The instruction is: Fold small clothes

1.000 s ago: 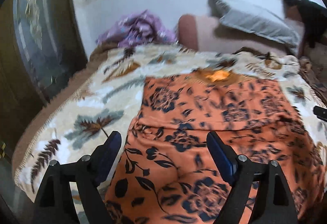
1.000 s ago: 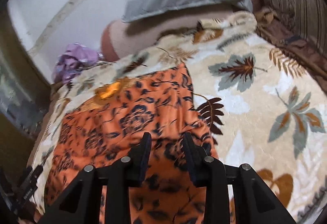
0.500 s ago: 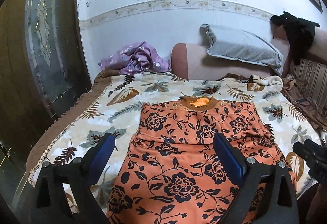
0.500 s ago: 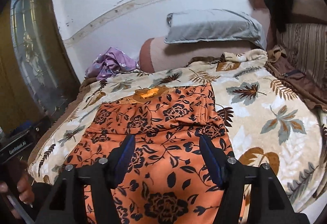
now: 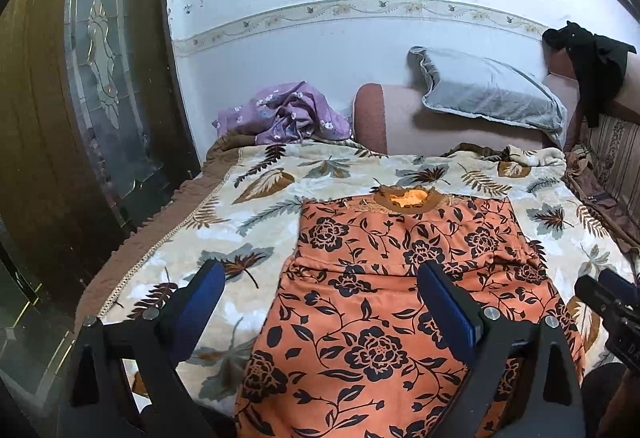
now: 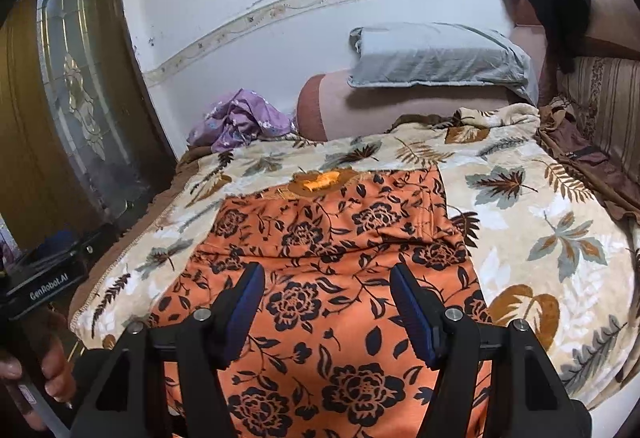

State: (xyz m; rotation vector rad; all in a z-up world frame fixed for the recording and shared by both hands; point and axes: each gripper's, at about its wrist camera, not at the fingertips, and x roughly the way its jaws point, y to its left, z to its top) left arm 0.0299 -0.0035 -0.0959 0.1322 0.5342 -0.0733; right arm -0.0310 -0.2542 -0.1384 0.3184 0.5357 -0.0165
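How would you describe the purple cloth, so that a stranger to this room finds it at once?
Start at the bed under the leaf-print blanket and go to its far end by the wall. There, between the glass-paned wooden door and the pink bolster, lies the crumpled purple cloth. Unlike the flat orange floral garment, it is bunched up and dotted with small white flowers.

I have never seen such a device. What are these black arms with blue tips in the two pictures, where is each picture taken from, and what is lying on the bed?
A person holds two hand-held grippers, each carrying a camera looking along its fingers. One picture comes from the left gripper, the other from the right gripper. Both are open and hold nothing. The right gripper's jaws have just been opening. An orange flowered garment lies flat on a leaf-patterned blanket.
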